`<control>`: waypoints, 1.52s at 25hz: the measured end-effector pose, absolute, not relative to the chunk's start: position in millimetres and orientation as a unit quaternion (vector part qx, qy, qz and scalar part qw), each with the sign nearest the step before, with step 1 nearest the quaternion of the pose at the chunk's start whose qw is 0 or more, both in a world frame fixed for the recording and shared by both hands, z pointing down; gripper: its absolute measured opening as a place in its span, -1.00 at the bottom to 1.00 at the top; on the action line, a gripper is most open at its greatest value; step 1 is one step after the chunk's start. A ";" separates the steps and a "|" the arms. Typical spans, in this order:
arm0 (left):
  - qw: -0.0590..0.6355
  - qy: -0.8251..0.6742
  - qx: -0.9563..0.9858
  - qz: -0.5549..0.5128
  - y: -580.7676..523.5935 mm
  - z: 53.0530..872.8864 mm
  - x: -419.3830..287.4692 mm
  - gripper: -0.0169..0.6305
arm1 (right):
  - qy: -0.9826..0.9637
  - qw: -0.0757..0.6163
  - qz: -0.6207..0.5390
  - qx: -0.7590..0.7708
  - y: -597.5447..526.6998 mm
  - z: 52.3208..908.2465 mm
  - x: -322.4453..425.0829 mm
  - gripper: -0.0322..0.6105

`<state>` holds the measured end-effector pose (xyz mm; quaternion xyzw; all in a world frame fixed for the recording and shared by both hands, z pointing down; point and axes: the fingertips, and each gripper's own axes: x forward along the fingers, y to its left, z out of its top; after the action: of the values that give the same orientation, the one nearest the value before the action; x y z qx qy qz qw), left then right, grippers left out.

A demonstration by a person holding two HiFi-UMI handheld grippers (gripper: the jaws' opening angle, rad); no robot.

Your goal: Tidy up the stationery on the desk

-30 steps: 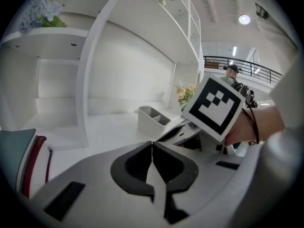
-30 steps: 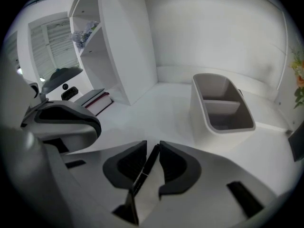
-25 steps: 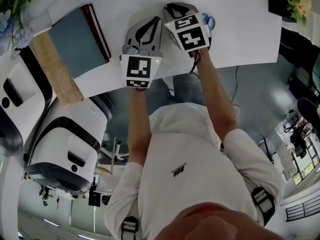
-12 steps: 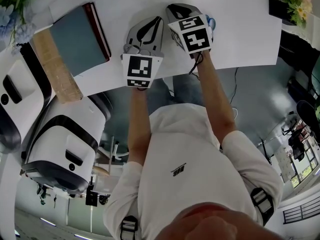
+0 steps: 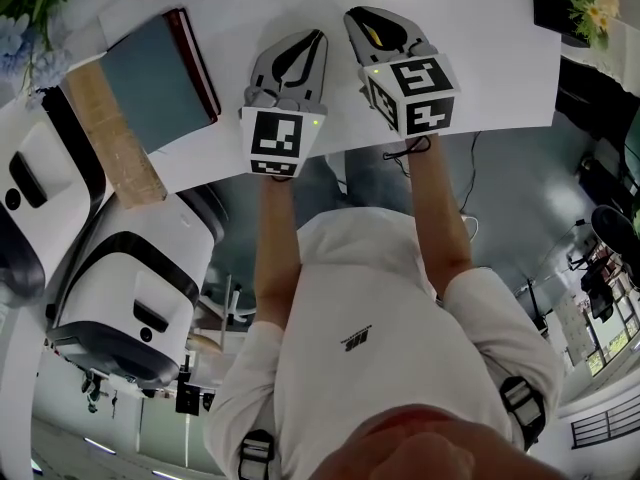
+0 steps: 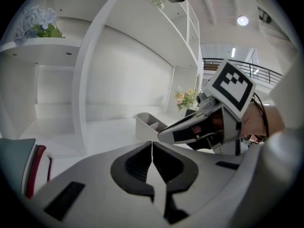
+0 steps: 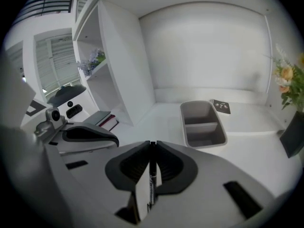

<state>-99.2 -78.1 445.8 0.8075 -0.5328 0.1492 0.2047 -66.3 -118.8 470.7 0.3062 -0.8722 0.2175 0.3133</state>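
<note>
The right gripper (image 7: 152, 144) has its jaws squeezed tight on a thin dark pen (image 7: 152, 189). The pen stands up in the narrow gap between them and has tiny print on its side. The left gripper (image 6: 152, 145) has its jaws pressed together with nothing in them. The two grippers are side by side over the near edge of the white desk (image 7: 247, 151), with the right one a bit further in.

On the desk ahead of the pen sits a gray tray (image 7: 203, 126) with two parts. A small dark card (image 7: 221, 106) lies just behind the tray. A blue-gray book (image 5: 155, 78) with a red edge lies off to the left. Yellow flowers (image 7: 285, 75) stand at the right. White shelves (image 7: 118, 56) go up at the left, and the wall behind is white.
</note>
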 end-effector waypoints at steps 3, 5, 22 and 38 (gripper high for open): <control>0.199 -0.529 0.812 0.145 -82.4 438.6 -95.7 -0.95 | -0.878 0.289 0.214 0.317 -124.3 453.9 -60.1 -0.81; 0.195 -0.526 0.815 0.143 -86.0 433.9 -92.7 -0.95 | -0.881 0.272 0.213 0.324 -129.0 443.4 -55.6 -0.81; 0.164 -0.505 0.838 0.123 -117.9 391.9 -70.5 -0.95 | -0.891 0.183 0.181 0.374 -164.6 362.2 -19.7 -0.82; 0.150 -0.505 0.841 0.119 -141.2 379.0 -61.1 -0.95 | -0.901 0.149 0.136 0.385 -215.2 340.1 -22.8 -0.82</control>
<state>-61.1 -141.2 379.0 0.8414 -0.5053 0.1186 0.1505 -22.8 -215.2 340.1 0.3852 -0.9005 0.1356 0.1494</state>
